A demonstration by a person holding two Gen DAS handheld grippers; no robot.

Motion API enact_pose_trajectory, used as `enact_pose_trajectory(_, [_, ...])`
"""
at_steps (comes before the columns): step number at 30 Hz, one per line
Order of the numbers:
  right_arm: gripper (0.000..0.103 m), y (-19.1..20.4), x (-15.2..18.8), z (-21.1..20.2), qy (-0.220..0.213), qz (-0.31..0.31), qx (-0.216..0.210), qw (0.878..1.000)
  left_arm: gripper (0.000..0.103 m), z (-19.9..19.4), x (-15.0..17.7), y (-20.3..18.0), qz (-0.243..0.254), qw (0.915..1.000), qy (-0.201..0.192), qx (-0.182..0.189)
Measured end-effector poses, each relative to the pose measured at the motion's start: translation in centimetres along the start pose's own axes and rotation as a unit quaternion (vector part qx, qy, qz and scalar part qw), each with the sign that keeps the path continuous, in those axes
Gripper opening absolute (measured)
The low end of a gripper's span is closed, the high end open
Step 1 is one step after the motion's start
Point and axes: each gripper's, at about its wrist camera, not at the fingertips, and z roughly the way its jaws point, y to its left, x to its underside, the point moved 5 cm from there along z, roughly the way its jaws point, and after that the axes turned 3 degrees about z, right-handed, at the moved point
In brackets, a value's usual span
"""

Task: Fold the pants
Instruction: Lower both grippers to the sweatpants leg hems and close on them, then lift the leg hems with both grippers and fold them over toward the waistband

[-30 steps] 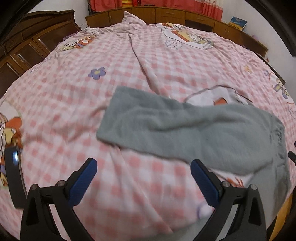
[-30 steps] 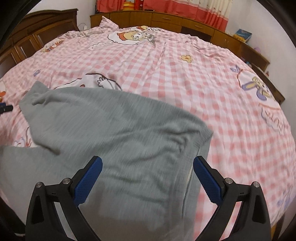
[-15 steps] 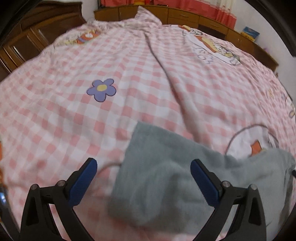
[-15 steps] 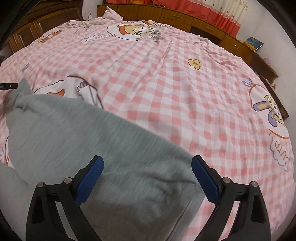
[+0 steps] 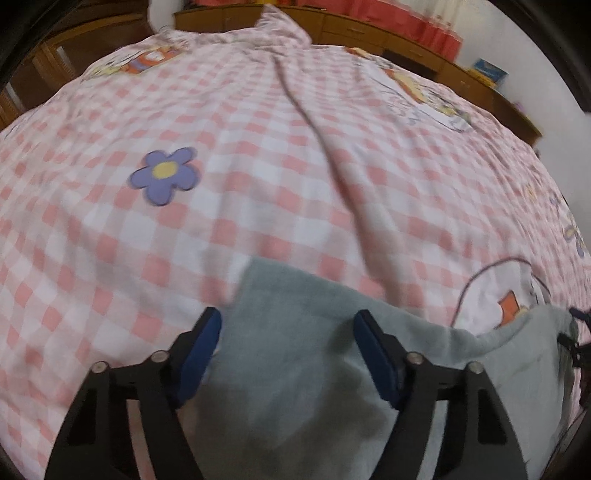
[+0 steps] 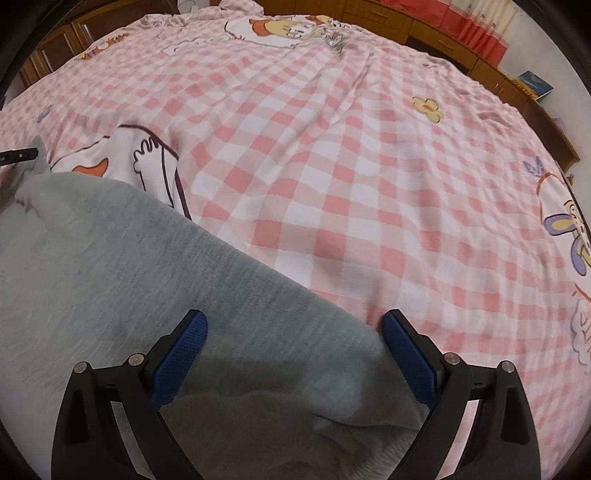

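Pants (image 5: 295, 369) flat on checked bedsheet (image 5: 258, 184), no containers.

Home bedroom, pink checked bedsheet (image 5: 258, 206), wooden cabinets (image 6: 384, 18), red curtains (image 5: 406, 29)

Grey knit-cloth pants (image 5: 295, 369): matt, soft, fuzzy nap. Pink-and-white checked cotton bed sheet (image 5: 258, 166): matt, wrinkled, printed. Black plastic tongs (image 6: 293, 343): smooth, semi-gloss, blue textured rubbery pads (image 6: 177, 354), shiny metal rivets. Brown wooden cabinets (image 6: 373, 18) at bed's far edge: glossy varnish.

No lettering, label, brand or number is legible on anything in either view
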Motion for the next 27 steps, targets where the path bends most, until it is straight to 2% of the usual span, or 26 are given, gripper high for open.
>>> enact_pose_trajectory(1, [0.093, 0.1, -0.1, 0.1, 0.001, 0.001, -0.003, 1.000, 0.063, 0.1, 0.0, -0.6, 0.009, 1.0000, 0.002, 0.002])
enact_pose_trajectory(3, [0.086, 0.1, 0.1, 0.0, 0.002, 0.006, -0.013, 1.000, 0.040, 0.4, 0.1, -1.5, 0.019, 0.9998, 0.008, 0.009])
enact_pose_trajectory(4, [0.075, 0.1, 0.1, -0.3, 0.002, 0.008, -0.017, 1.000, 0.036, 0.6, 0.2, -1.9, 0.023, 0.9996, 0.013, 0.004])
enact_pose_trajectory(5, [0.055, 0.1, 0.1, -0.6, 0.003, 0.011, -0.022, 1.000, 0.028, 0.8, 0.3, -2.2, 0.028, 0.9995, 0.016, -0.009])
enact_pose_trajectory(6, [0.046, 0.0, 0.1, -0.8, 0.006, 0.016, -0.019, 1.000, 0.019, 0.7, 0.4, -2.4, 0.034, 0.9991, 0.015, -0.019])
enact_pose_trajectory(8, [0.013, -0.7, 0.2, -1.6, 0.011, 0.036, -0.019, 0.999, 0.011, 0.2, 0.5, -2.6, 0.039, 0.9988, 0.006, -0.030])
enact_pose_trajectory(11, [0.008, -1.2, 0.3, -3.7, -0.016, 0.052, -0.036, 0.998, 0.008, -2.0, 0.3, -2.7, 0.025, 0.9995, -0.020, -0.007])
enact_pose_trajectory(18, [0.007, -0.1, 1.5, -9.9, -0.084, 0.032, -0.038, 0.995, 0.008, -10.1, -0.1, -2.1, 0.007, 0.9948, -0.101, 0.010])
enact_pose_trajectory(22, [0.007, 0.4, 3.1, -13.1, -0.105, 0.025, -0.045, 0.993, 0.008, -14.8, 1.3, -1.5, -0.011, 0.9897, -0.141, 0.024])
enact_pose_trajectory(27, [0.007, 1.2, 6.3, -16.3, -0.131, 0.020, -0.061, 0.989, 0.008, -19.6, 4.7, -0.5, -0.030, 0.9843, -0.170, 0.036])
